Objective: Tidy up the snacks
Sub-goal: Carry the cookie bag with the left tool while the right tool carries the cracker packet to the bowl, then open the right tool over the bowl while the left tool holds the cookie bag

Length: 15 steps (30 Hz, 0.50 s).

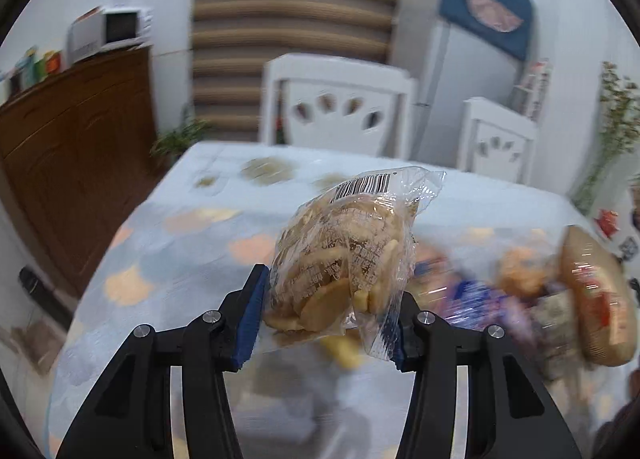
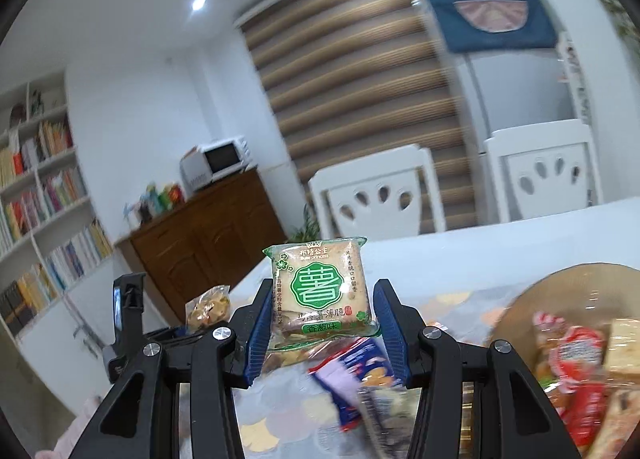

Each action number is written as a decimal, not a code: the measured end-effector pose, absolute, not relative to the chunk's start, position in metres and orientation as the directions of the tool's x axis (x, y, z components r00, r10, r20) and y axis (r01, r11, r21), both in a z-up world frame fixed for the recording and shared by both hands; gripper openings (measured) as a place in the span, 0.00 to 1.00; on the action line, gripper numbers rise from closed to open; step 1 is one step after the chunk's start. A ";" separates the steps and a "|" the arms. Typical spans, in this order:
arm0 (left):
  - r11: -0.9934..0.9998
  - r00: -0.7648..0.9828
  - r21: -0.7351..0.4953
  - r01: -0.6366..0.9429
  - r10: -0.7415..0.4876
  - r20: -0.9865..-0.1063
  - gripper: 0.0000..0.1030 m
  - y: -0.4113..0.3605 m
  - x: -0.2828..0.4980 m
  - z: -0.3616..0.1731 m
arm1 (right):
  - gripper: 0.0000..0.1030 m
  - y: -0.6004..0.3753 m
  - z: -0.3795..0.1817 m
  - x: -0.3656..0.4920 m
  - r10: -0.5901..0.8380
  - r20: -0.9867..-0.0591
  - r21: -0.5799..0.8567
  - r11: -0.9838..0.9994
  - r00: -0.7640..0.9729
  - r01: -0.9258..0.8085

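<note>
Left wrist view, left to right. Brown wooden cabinet [image 1: 76, 163] at left edge of frame, white microwave [image 1: 120, 29] on top of it, upper left. Striped brown roller blind [image 1: 296, 27] top centre; two white chairs with paw-shaped cutouts [image 1: 336, 103] behind the counter. Counter covered with a pale blue cloth with orange scallop pattern [image 1: 168, 243] fills the middle of the frame. Left claw [image 1: 326, 319], lower centre, is clamped on a clear plastic packet of pale biscuit sticks [image 1: 344, 259]; packet held up above the cloth, barcode at its top. Blurred loose snack packets [image 1: 520, 299] lie on the cloth at lower right. Grey refrigerator with a blue cover [image 1: 472, 71] upper right.

Right wrist view, left to right. White bookshelf full of books [image 2: 44, 211] at left edge. The other claw, seen lower left, carries the biscuit-stick packet. Right claw [image 2: 324, 323], lower centre, grips a square green-and-white potato cracker packet [image 2: 322, 291] by its sides; packet upright, label facing the camera, raised above the counter. Blue-and-white wrapper [image 2: 356, 363] just below it, blurred. Amber glass bowl [image 2: 568, 287] at lower right holds red-and-white and beige snack packets [image 2: 576, 359].
</note>
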<state>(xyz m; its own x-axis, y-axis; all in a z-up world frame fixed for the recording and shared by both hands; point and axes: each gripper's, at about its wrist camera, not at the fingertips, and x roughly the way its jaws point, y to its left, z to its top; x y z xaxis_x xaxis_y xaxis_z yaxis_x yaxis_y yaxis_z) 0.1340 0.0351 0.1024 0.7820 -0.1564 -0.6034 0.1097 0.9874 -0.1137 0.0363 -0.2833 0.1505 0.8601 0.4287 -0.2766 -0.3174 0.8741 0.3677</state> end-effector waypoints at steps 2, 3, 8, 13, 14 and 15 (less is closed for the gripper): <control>0.979 0.785 -0.109 0.173 -0.204 -0.585 0.47 0.004 0.133 0.120 | 0.47 -0.309 0.157 0.028 0.365 -0.274 0.360 0.897 0.890 -0.257; 0.974 0.784 -0.104 0.200 -0.223 -0.579 0.47 -0.011 0.132 0.127 | 0.47 -0.319 0.160 0.023 0.322 -0.286 0.345 0.913 0.902 -0.217; 0.929 0.742 -0.076 0.363 -0.338 -0.579 0.47 -0.104 0.121 0.149 | 0.47 -0.391 0.153 0.006 0.199 -0.339 0.418 0.907 0.920 -0.042; 0.835 0.644 -0.062 0.547 -0.467 -0.606 0.48 -0.200 0.104 0.144 | 0.47 -0.456 0.134 -0.010 0.046 -0.419 0.469 0.866 0.907 0.173; 0.805 0.620 -0.043 0.592 -0.489 -0.614 0.49 -0.221 0.098 0.140 | 0.49 -0.465 0.129 -0.011 0.023 -0.438 0.472 0.857 0.899 0.208; 0.775 0.594 -0.023 0.632 -0.503 -0.627 0.56 -0.240 0.093 0.136 | 0.51 -0.470 0.127 -0.009 0.014 -0.455 0.476 0.849 0.890 0.230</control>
